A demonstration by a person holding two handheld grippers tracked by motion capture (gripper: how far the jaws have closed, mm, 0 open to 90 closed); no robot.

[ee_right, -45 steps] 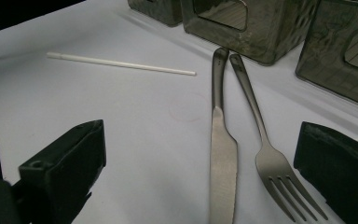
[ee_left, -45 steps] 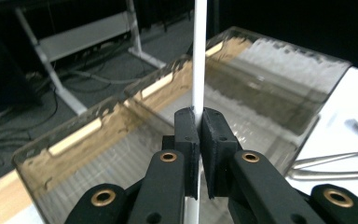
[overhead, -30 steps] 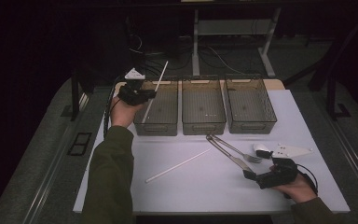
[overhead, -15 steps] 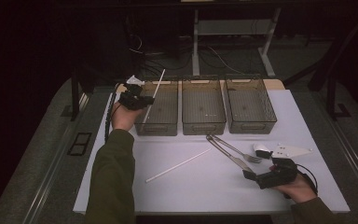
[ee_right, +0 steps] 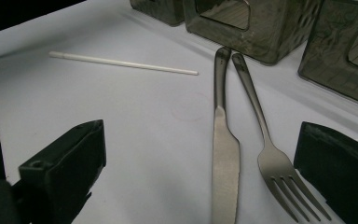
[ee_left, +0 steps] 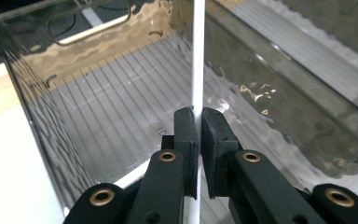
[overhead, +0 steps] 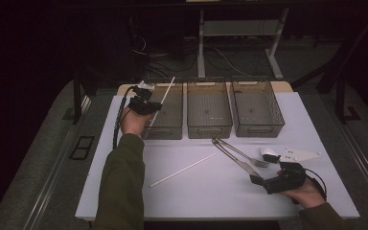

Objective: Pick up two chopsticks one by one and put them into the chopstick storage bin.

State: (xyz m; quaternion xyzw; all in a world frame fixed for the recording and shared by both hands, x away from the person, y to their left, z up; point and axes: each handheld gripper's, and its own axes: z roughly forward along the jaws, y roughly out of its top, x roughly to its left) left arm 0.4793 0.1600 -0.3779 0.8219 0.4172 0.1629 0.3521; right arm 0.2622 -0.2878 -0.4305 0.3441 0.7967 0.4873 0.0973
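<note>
My left gripper (overhead: 146, 103) is shut on a thin white stick (overhead: 164, 94), which slants up over the left one of three clear bins (overhead: 168, 129). In the left gripper view the stick (ee_left: 198, 65) stands upright between the closed jaws (ee_left: 199, 119), over the ribbed floor of the bin (ee_left: 116, 107). A second white stick (overhead: 182, 170) lies on the white table. My right gripper (overhead: 263, 182) rests open at the front right, its jaws wide apart (ee_right: 204, 140) on either side of a metal knife (ee_right: 224, 158) and fork (ee_right: 274, 161).
The middle bin (overhead: 209, 129) and right bin (overhead: 258, 129) stand in a row behind the cutlery. A white spoon (overhead: 269, 153) and a flat white piece (overhead: 299, 154) lie at the right. In the right gripper view the loose stick (ee_right: 121, 62) lies to the far left.
My left gripper has sunk slightly toward the left bin with the stick in it. The right gripper and the cutlery have not moved.
</note>
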